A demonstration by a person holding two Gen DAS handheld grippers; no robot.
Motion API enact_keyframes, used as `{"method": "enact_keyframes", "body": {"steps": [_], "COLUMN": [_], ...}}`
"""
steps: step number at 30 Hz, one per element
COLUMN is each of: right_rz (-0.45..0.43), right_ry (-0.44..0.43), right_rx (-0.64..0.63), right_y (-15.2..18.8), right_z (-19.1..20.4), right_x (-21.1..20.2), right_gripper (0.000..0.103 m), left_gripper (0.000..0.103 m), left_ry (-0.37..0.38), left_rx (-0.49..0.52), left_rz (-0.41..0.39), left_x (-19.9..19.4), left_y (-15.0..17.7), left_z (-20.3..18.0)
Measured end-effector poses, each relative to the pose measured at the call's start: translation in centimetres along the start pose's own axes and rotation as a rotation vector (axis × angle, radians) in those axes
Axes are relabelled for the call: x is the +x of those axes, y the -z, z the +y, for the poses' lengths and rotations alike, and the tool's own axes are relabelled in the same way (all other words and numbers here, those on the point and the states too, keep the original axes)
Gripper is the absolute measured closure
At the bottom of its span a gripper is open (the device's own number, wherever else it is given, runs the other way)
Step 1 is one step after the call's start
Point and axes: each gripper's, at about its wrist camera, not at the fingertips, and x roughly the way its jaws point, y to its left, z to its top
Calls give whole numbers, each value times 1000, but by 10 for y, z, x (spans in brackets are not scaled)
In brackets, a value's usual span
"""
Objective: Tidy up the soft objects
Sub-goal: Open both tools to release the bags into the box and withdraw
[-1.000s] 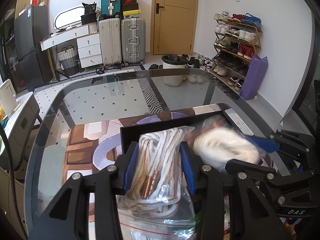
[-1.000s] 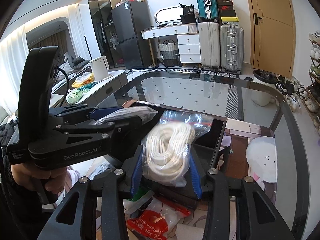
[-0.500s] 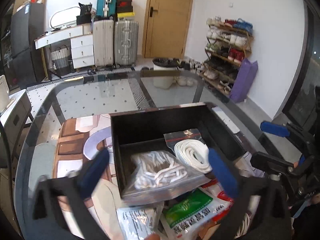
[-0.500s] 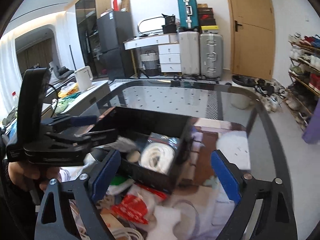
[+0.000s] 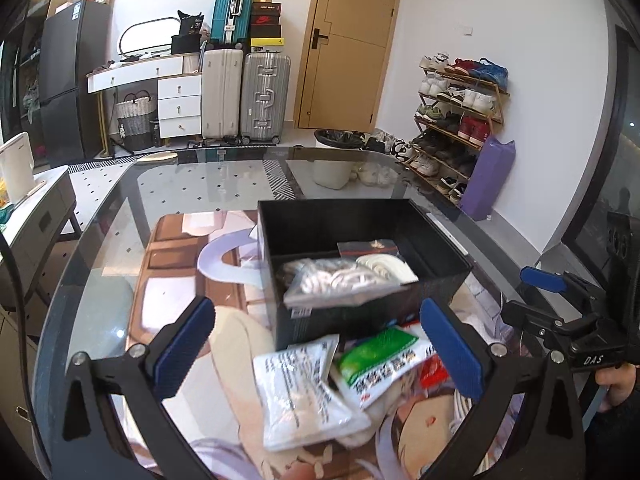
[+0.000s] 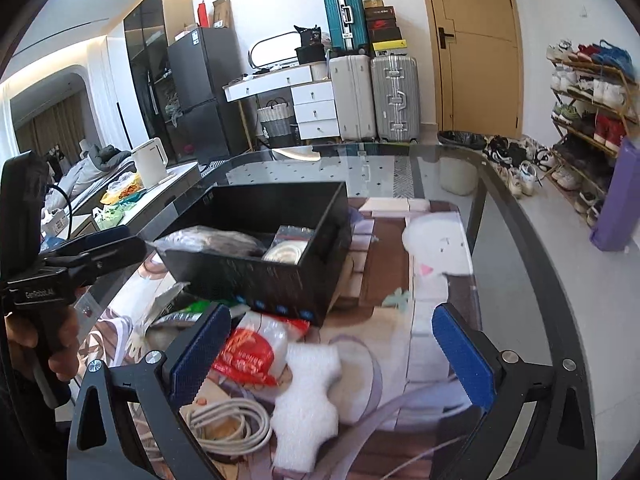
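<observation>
Two bagged bundles already lie in the black box [image 5: 360, 276], which serves as the landmark on the glass table [image 5: 100, 280]. The bag of cords [image 5: 336, 280] sits in the box's near-left part and sags over its front wall, its long axis running roughly side to side across the box. The white rope coil [image 5: 384, 266] lies just beside it to the right, pointing more toward the box's far wall.

Just in front of the box, loose packets remain: a white printed packet [image 5: 300, 388], a green packet [image 5: 380, 360] overlapping it, and a red packet [image 6: 248, 352]. Nearer than these lie a white foam piece [image 6: 308, 396] and a loose cable coil [image 6: 228, 428].

Both grippers hover in front of the box above this pile. The left gripper [image 5: 316, 344] has its jaws spread wide with nothing between the pads; the right gripper [image 6: 332, 352] likewise stands fully apart and empty.

Picking the next item seems to be the step in hand. It would go best by choosing the topmost packet, closing across its narrow side, and lifting clear of the box's front wall before lowering it into the bare far part. The overhanging cord bag could slip out if brushed.
</observation>
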Motion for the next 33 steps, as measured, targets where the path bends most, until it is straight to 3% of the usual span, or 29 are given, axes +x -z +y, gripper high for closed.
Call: {"method": "enact_keyframes", "body": {"steps": [8, 17, 33], "right_rz": [36, 86, 159], "right_ry": [8, 14, 56], "right_rx": [1, 1, -4], "right_y": [21, 38, 47], "right_z": [4, 1, -2], "right_x": [2, 11, 29], "right_gripper": [0, 0, 0], "left_gripper": [0, 0, 0], "left_ry": [-9, -79, -77], "left_rx": [-29, -14, -95], "left_rz": [15, 50, 137], "left_x": [-6, 0, 26], "left_y": [17, 35, 46], "left_z": [5, 10, 33]}}
